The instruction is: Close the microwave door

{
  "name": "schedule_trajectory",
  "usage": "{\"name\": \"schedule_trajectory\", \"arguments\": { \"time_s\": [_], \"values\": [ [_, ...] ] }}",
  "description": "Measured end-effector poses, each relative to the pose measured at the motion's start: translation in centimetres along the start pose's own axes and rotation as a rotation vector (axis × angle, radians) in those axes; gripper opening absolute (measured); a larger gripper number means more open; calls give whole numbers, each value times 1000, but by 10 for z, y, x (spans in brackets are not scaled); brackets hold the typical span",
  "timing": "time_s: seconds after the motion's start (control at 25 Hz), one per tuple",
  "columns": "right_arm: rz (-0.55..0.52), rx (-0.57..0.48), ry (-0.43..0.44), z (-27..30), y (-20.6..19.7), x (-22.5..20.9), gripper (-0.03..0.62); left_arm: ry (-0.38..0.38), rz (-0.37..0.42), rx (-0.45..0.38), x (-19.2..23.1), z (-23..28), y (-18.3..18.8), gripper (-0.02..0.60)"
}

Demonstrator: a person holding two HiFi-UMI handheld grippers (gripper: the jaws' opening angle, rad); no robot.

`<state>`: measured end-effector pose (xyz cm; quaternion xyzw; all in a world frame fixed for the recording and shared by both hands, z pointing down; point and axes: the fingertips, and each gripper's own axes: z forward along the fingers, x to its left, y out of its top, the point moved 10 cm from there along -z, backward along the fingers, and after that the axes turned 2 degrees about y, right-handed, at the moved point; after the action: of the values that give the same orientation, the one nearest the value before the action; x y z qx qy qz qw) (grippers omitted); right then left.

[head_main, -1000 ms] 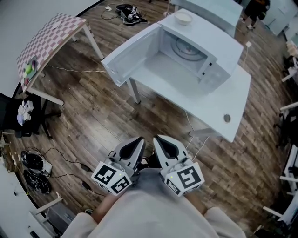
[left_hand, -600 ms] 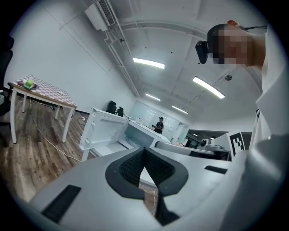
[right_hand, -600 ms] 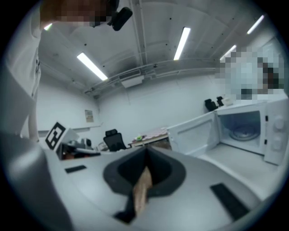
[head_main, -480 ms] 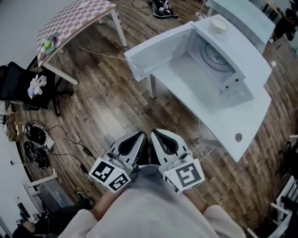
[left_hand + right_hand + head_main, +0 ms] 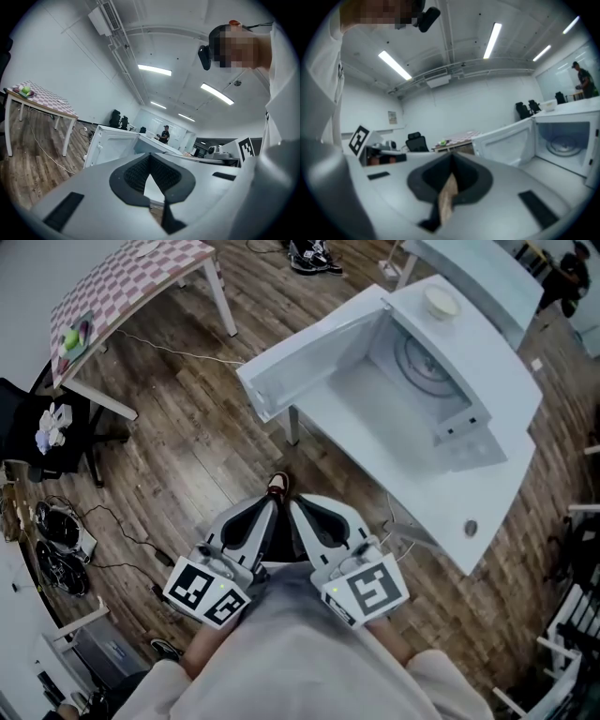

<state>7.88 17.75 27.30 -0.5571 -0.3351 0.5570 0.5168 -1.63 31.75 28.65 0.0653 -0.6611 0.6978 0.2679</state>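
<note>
The microwave door [image 5: 305, 362] is hanging wide open, untouched. The left gripper [image 5: 267, 514] and right gripper [image 5: 302, 514] are hovering well apart from it, each with its jaws pressing together.

white table [image 5: 499, 486] carries the open microwave [image 5: 478, 352].

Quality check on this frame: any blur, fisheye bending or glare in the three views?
Head view: sharp, edges bent by the wide lens, microwave evenly lit without glare. Left gripper view: fisheye circle with dark corners, ceiling lights blown out, left gripper crisp. Right gripper view: softer overall, right gripper blurred up close.
</note>
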Motion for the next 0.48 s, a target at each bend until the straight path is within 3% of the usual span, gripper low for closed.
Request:
{"name": "schedule_trajectory", "arguments": {
  "time_s": [0.28,0.48],
  "values": [
    [20,-1,-9,51,18,-29,18,-9,17,-20,43,36,34,17],
    [30,-1,-10,93,35,-50,18,-20,4,10,81,63,57,17]
  ]
}}
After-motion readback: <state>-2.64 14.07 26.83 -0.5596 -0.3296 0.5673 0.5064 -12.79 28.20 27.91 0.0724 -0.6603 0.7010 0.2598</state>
